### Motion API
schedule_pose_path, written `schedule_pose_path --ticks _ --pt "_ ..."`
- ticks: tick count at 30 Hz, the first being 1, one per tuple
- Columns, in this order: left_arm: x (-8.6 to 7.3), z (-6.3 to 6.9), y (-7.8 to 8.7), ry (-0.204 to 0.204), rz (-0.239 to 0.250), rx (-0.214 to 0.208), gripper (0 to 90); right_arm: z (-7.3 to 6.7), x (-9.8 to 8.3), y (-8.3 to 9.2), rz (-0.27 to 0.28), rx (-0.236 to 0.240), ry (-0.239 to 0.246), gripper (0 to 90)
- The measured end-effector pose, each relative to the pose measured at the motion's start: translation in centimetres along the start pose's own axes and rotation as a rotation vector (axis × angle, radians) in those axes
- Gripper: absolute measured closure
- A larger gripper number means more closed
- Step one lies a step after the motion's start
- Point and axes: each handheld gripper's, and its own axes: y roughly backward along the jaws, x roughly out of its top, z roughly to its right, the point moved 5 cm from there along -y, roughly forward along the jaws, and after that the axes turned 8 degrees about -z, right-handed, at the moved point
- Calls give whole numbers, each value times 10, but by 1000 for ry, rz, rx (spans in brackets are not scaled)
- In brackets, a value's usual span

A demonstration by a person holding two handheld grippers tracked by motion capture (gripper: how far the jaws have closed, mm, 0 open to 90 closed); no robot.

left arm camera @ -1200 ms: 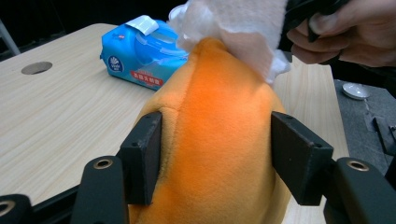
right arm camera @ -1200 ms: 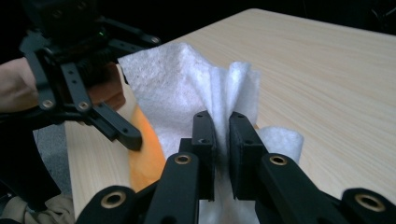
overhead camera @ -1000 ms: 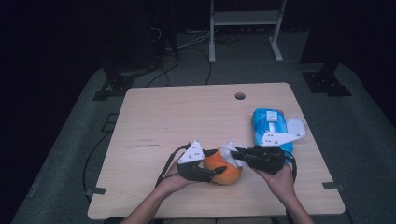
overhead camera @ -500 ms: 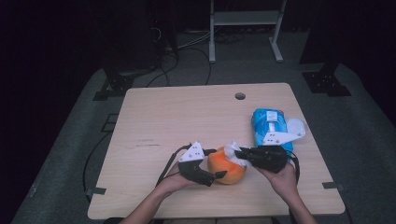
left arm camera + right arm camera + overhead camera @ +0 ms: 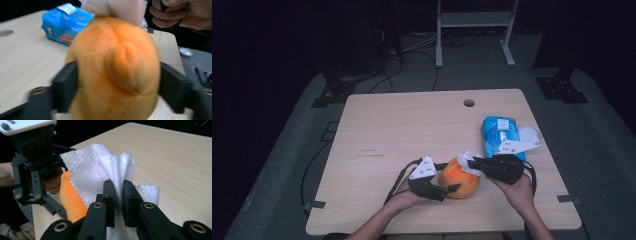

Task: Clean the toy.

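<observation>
An orange plush toy point(image 5: 460, 182) lies near the front edge of the wooden table point(image 5: 402, 130). My left gripper point(image 5: 447, 190) reaches in from its left. Its jaws have just been closing and press both sides of the plush point(image 5: 115, 70). My right gripper point(image 5: 118, 185) comes from the right, shut on a white wipe point(image 5: 92, 167). The wipe point(image 5: 467, 159) rests against the top right of the plush point(image 5: 71, 197). The right gripper point(image 5: 472, 164) sits just in front of a blue wipes pack point(image 5: 497, 132).
The blue wipes pack point(image 5: 62, 22) lies at the right side of the table with its lid flap open. A round cable hole point(image 5: 469, 103) sits near the far edge. Beyond the table stand a metal frame point(image 5: 472, 30) and cables on grey floor.
The left gripper's jaws stood wider around the plush half a second ago and have come back in on it. Both hands, the plush and the wipe stay where they were.
</observation>
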Motion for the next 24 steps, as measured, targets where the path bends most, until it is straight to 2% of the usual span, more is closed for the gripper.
schedule_pose_path --ticks 2,6,9,11,13,14,15,17,19,21,22,23,24 --pt "6 0 9 -29 5 0 353 -1 2 3 10 4 3 813" --pt "14 -1 23 -72 -2 -1 370 -9 5 2 8 22 24 813" --pt "9 -1 20 -82 -31 17 366 -19 8 -5 2 47 44 813" --pt "5 2 14 -81 -30 1 361 -33 10 -13 -4 80 73 813" --pt "4 7 11 -107 -38 0 353 -44 12 -18 -13 86 103 813" --pt "4 7 11 -107 -38 0 351 -44 12 -18 -13 86 103 813" --pt "3 7 10 -109 -36 -1 352 -48 15 -19 -18 85 127 813" --pt "2 7 10 -97 -28 -8 352 -45 14 -18 -14 83 119 814" --pt "1 9 8 -113 -33 -18 352 -36 11 -17 -16 68 97 814" --pt "0 12 7 -132 -38 -22 352 -21 5 -16 -25 37 68 813" --pt "0 12 7 -132 -38 -22 352 -21 5 -16 -25 37 68 813" --pt "0 13 6 -142 -39 -22 352 -6 -2 -13 -46 -21 54 813" --pt "0 12 6 -143 -39 -22 352 -1 -5 -12 -51 -31 38 813"
